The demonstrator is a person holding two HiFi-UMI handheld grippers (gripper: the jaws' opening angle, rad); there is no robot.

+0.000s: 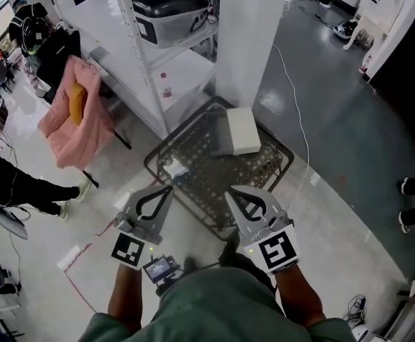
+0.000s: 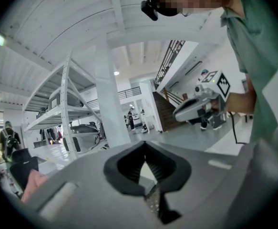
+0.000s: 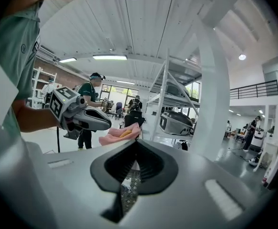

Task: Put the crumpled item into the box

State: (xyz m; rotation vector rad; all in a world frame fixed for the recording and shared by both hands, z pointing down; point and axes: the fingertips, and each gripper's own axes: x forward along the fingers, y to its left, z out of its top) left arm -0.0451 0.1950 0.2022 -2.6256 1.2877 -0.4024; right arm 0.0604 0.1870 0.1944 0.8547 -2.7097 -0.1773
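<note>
Left claw (image 1: 168, 189) and right claw (image 1: 230, 192) closed, empty, near crumpled item (image 1: 175, 169)

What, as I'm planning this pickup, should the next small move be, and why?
Probably open the left gripper and lower it toward the crumpled item: it and the right gripper hover shut and empty over the mesh surface, the item lies just ahead of the left one, and the white box sits farther back.
</note>
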